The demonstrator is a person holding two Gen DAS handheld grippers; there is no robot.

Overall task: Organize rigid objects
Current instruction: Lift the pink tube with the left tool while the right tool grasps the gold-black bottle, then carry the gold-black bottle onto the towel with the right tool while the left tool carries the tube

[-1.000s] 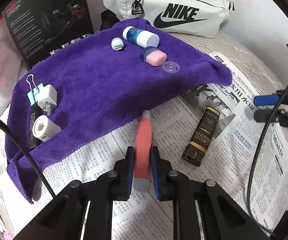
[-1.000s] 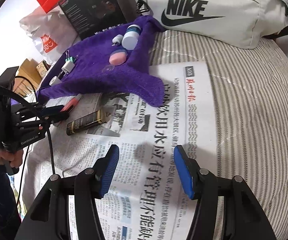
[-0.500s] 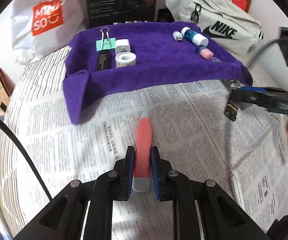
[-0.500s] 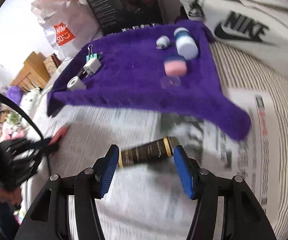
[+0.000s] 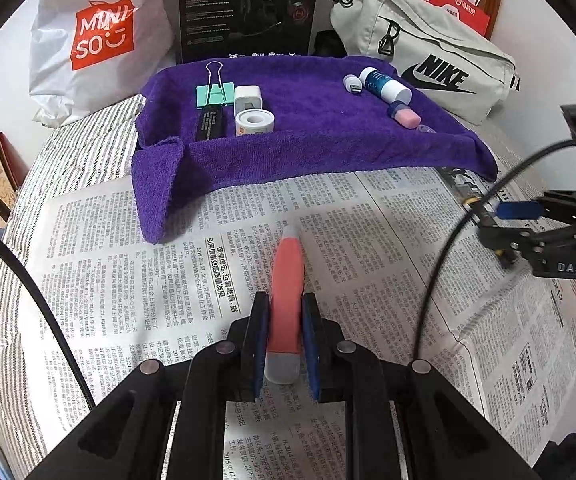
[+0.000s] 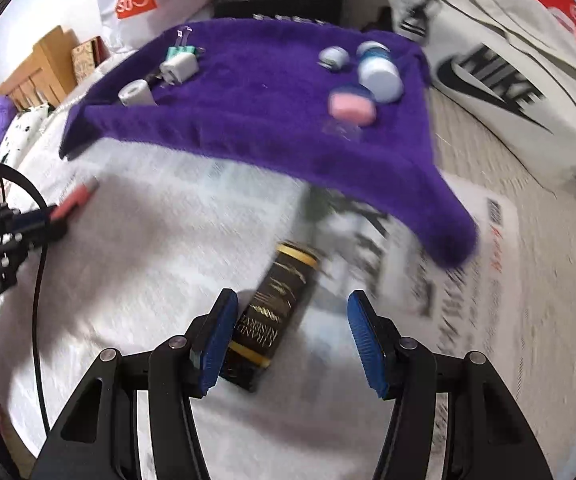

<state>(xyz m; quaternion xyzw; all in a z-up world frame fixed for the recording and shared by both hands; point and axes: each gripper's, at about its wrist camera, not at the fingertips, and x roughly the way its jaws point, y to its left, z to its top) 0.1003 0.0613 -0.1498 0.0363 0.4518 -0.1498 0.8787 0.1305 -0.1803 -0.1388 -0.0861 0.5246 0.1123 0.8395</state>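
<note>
Since a second ago the right gripper (image 6: 290, 334) has swung over the black-and-gold cylindrical tube (image 6: 275, 312) on the newspaper, jaws apart, straddling it; its long axis runs away between them. Left gripper (image 5: 283, 344) clamps the coral-pink pen-shaped tube (image 5: 286, 292).

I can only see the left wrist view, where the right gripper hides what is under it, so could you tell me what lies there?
Observer: A black bottle with gold bands lies flat on the newspaper, between the fingers of the right gripper.
Operator: Thank you. Is it gripping the bottle?
Observer: No, its jaws stand open, with a clear gap on one side of the bottle.
Operator: Which way does the bottle point?
Observer: It lies roughly along the fingers, with its far end near the edge of the purple towel.
</note>
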